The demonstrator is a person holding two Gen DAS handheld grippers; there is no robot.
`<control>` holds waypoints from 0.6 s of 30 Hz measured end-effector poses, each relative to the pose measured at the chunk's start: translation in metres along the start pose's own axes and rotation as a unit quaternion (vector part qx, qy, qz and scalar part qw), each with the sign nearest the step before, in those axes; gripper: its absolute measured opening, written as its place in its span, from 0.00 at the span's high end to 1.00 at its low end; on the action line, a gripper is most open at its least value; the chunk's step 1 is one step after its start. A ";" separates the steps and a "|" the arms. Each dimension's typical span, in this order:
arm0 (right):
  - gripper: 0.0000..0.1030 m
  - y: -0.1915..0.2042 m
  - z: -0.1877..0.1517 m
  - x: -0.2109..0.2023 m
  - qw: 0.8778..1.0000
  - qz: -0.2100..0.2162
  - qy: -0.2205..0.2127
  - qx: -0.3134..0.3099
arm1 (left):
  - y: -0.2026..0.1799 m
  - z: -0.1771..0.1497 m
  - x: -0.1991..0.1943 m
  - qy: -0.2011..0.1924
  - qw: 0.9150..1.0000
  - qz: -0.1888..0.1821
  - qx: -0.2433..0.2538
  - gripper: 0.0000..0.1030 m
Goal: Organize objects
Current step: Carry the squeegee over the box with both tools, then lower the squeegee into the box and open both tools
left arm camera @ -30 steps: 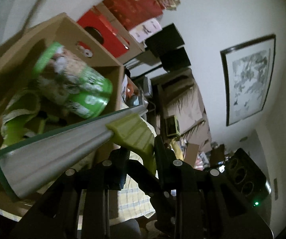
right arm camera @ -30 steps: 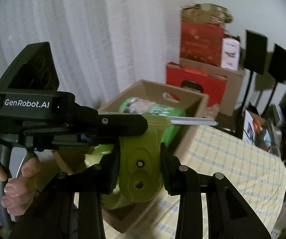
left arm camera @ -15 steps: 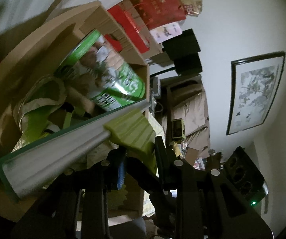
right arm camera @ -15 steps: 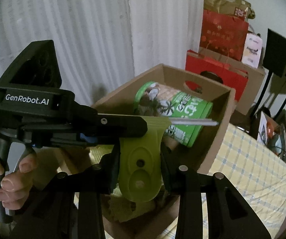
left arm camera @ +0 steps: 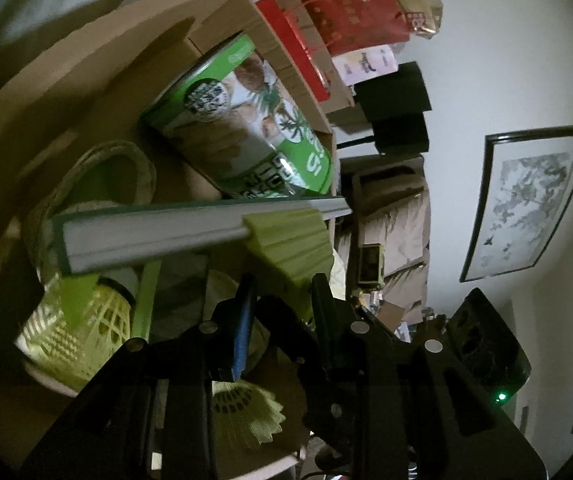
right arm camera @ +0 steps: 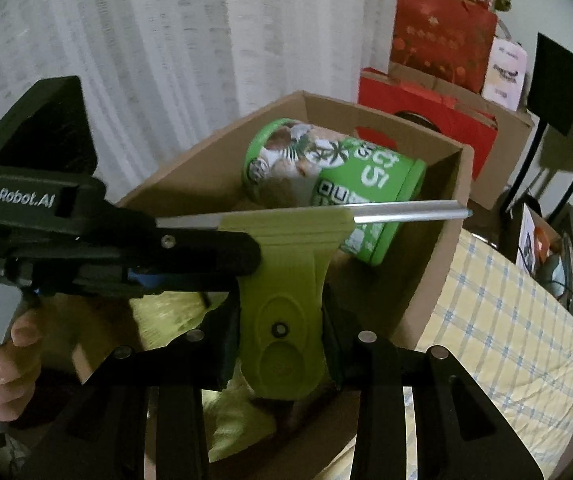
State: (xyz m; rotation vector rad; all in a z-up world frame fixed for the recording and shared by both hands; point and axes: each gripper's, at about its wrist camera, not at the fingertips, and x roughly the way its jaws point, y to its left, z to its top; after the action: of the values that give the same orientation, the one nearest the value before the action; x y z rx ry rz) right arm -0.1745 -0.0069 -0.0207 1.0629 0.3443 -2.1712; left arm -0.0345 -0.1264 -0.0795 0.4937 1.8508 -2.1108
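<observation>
The squeegee (right arm camera: 286, 280), a lime plastic handle carrying a long metal blade rail (left arm camera: 158, 236), sits clamped in 2 places: the right gripper (right arm camera: 282, 344) has its fingers closed on the handle's flat lower body, and the left gripper (left arm camera: 282, 300) pinches the ribbed neck just under the rail. It hangs over the open cardboard box (right arm camera: 438, 216), with the green canister (right arm camera: 334, 176) lying just beyond the fingers and yellow mesh items (left arm camera: 82, 320) below them. It looks light and rigid; the smooth plastic could twist in the pads, so the ribbed neck seems the surest hold. The rail is long, and its ends may catch the box walls.
</observation>
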 end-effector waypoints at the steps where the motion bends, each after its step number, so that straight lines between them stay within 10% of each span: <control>1: 0.66 -0.001 0.002 0.003 1.000 -0.003 0.002 -0.001 | 0.001 0.001 0.000 0.000 1.000 0.001 -0.002 0.76; 18: 0.67 -0.007 0.002 0.006 0.999 0.017 0.010 0.040 | -0.027 -0.014 -0.039 0.005 0.997 0.042 0.070 0.51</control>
State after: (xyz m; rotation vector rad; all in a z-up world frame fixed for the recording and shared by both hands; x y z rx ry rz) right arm -0.1829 -0.0055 -0.0247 1.1264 0.2480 -2.1617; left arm -0.0104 -0.1095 -0.0400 0.6040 1.6648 -2.1952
